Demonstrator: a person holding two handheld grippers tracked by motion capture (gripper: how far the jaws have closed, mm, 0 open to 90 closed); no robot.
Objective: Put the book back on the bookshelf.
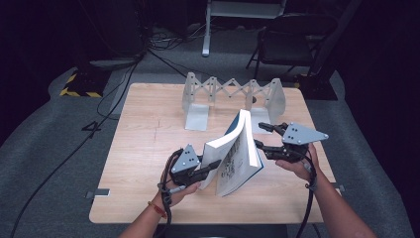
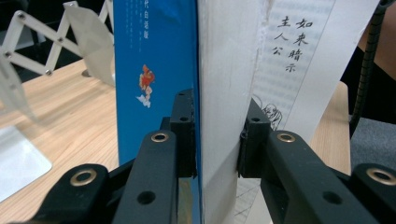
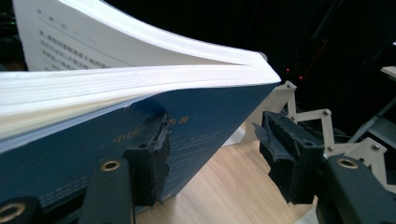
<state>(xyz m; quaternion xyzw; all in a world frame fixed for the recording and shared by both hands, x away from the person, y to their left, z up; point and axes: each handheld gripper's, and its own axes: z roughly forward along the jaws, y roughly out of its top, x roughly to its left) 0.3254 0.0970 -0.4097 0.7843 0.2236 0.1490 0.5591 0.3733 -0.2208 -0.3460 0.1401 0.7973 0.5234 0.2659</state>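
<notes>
Now my left gripper [image 1: 210, 166] pinches the book [image 1: 236, 151] mid-frame above the bench [image 1: 143, 144]; my right gripper [image 1: 262, 136] jaws stand spread beside its cover.

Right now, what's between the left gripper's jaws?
A thick block of the book's pages plus its blue cover; the left gripper is clamped on them, pads pressing both sides. The left gripper view shows it.

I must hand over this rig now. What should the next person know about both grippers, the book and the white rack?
Left gripper: shut on a stack of pages of the book, holding it upright and partly open.
Right gripper: open beside the book's blue cover, one pad against it, no grip.
Expanding rack: stands at the table's far edge, no book in it.
Done: book lifted on edge.
Left, probably: close the book and stand it in the rack.
</notes>
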